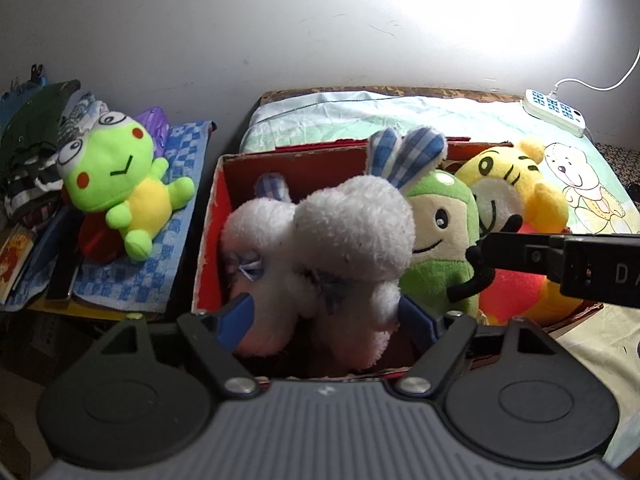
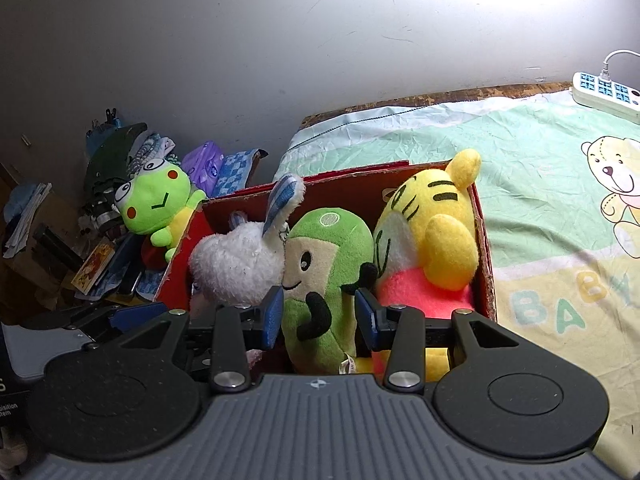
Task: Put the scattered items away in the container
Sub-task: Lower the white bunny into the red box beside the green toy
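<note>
While both wrist views take in the red cardboard box (image 1: 216, 216) of plush toys, only the left one shows the right hand-held gripper (image 2: 316, 312) as a black bar crossing in from the side; the right view alone shows the "BABY" lettering on the printed sheet (image 2: 540, 208).

Box: matte red card, edges frayed, resting on the sheet-covered bed. Inside, packed side by side: white rabbit plush (image 1: 320, 240), fluffy pile, blue checked ears; green character plush (image 2: 324, 280), smooth short fleece, black stick arms; yellow tiger plush (image 2: 432, 232), rounded, black stripes, pink-red belly.

Left hand-held gripper (image 1: 324, 312): jaws spread wide, blue pads either side of the rabbit's lower body, no clear pressing on the pile. The rabbit lies in the box just ahead.

Right hand-held gripper: jaws parted, blue pads flanking the green plush's body. Whether the pads squeeze it I cannot tell.

Well off to the left gripper's left, outside the box: green frog plush (image 1: 120, 184), bulging white eyes, on a blue checked towel (image 1: 132, 280). Far right, white power strip (image 1: 556, 112) on the bed.
</note>
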